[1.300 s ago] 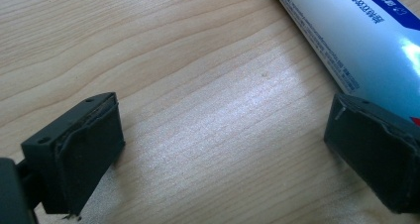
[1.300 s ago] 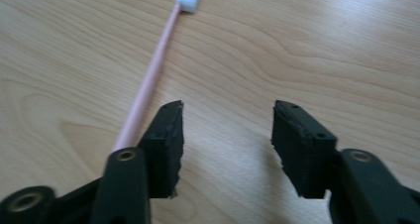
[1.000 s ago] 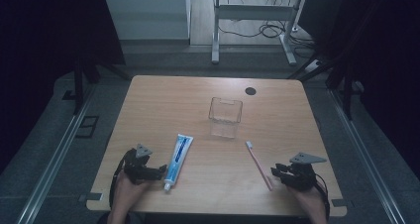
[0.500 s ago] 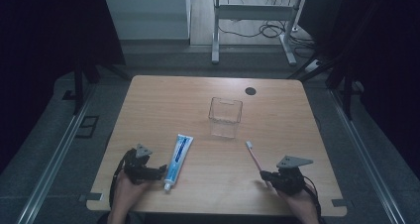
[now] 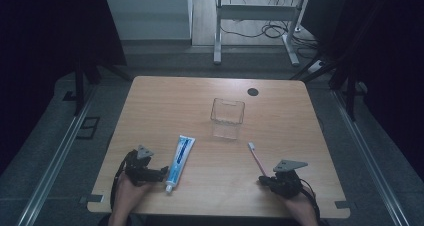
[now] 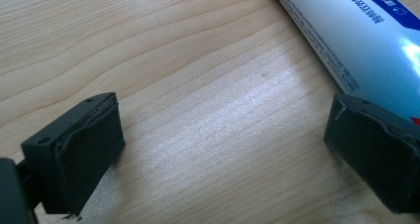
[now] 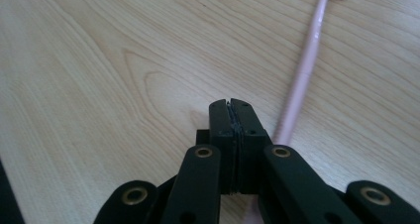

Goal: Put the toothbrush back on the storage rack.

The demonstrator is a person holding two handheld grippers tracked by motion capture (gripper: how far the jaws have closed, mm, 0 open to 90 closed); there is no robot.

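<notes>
the toothbrush [image 5: 256, 157] lies flat on the desk [image 5: 165, 106], toward the near right part, with its long axis running on a slant: the white bristle head sits at the far end, pointing away from the person and a bit to the left, and the handle runs back toward the near right. it's a thin pale pink stick with a small white head, nothing fancy. in the right gripper view the toothbrush [image 7: 302, 80] runs up past the right side of the jaws, head at the top edge.

the right gripper [image 5: 265, 180] sits right at the handle's near end, and in its own view [image 7: 231, 105] the jaws are pressed flat together with nothing between them; they have just been closing. the handle passes just beside them, not inside.

the left gripper [image 5: 162, 172] rests near the left front of the desk, jaws spread wide [image 6: 223, 149] with bare wood between them. right beside it lies the toothpaste tube [image 5: 181, 155], white and blue, cap toward the person, long axis running away and slightly right. one jaw sits just at the tube's edge [image 6: 366, 40].

a clear plastic box [image 5: 227, 117] stands near the middle of the desk, well apart from both grippers.
</notes>
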